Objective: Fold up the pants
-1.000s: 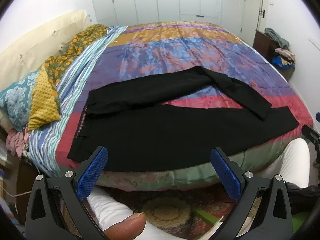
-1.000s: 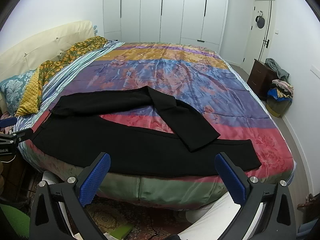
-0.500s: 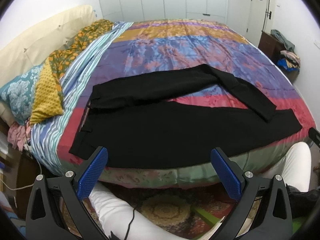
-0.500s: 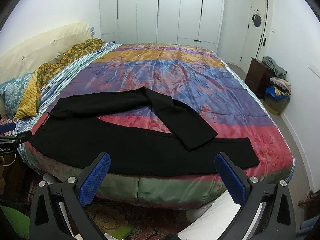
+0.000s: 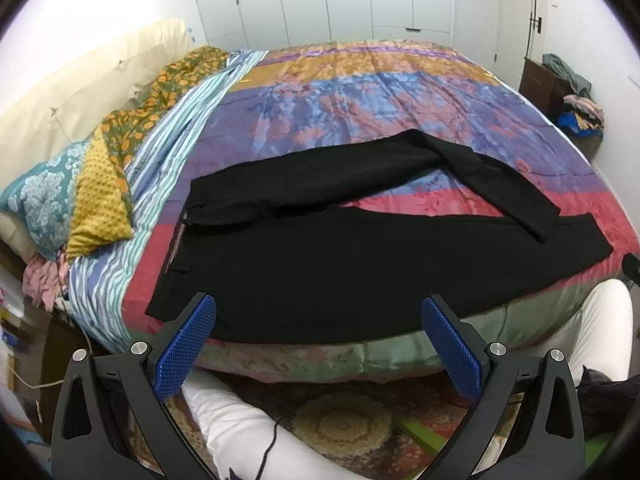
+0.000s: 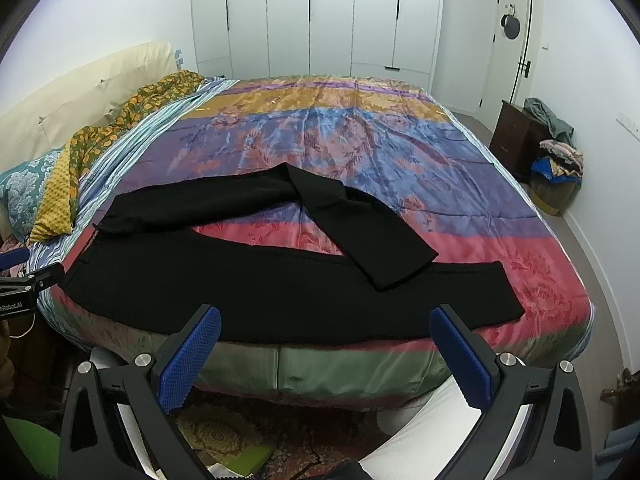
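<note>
A bed (image 6: 360,128) with a colourful striped cover carries black pants (image 6: 280,296) spread near its front edge, and patterned pillows (image 5: 80,200) by the headboard.

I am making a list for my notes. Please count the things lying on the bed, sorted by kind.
Black pants: 1
Pillows, one teal floral and one mustard dotted: 2
Orange-flowered blanket: 1
Total: 4
</note>
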`<state>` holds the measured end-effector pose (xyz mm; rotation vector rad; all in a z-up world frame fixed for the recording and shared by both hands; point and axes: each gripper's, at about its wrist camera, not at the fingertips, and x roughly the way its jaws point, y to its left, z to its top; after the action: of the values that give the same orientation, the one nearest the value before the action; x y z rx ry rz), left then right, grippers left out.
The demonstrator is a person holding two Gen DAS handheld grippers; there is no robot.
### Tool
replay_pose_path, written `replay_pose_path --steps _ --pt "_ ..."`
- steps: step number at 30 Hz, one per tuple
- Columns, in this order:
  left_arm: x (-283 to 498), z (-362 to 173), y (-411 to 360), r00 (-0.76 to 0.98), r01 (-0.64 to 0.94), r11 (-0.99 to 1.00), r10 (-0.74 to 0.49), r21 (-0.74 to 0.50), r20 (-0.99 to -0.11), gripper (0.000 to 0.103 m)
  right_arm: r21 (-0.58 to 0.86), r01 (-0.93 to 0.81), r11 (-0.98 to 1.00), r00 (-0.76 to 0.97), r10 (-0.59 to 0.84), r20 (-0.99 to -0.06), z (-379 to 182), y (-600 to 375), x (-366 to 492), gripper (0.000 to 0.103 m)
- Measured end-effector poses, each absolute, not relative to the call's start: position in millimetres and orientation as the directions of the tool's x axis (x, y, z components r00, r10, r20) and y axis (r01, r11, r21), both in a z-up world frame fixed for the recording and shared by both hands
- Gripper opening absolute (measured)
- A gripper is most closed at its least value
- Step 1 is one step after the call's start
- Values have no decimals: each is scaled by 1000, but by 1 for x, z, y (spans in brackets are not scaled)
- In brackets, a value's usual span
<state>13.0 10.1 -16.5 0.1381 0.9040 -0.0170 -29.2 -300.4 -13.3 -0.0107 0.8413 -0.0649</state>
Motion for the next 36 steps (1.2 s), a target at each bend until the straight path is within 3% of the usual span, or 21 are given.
replay_pose_path --steps 36 --pt "3 -8 -1 664 114 988 3 105 -747 102 -37 61 997 634 -67 -770 -13 -293 -27 103"
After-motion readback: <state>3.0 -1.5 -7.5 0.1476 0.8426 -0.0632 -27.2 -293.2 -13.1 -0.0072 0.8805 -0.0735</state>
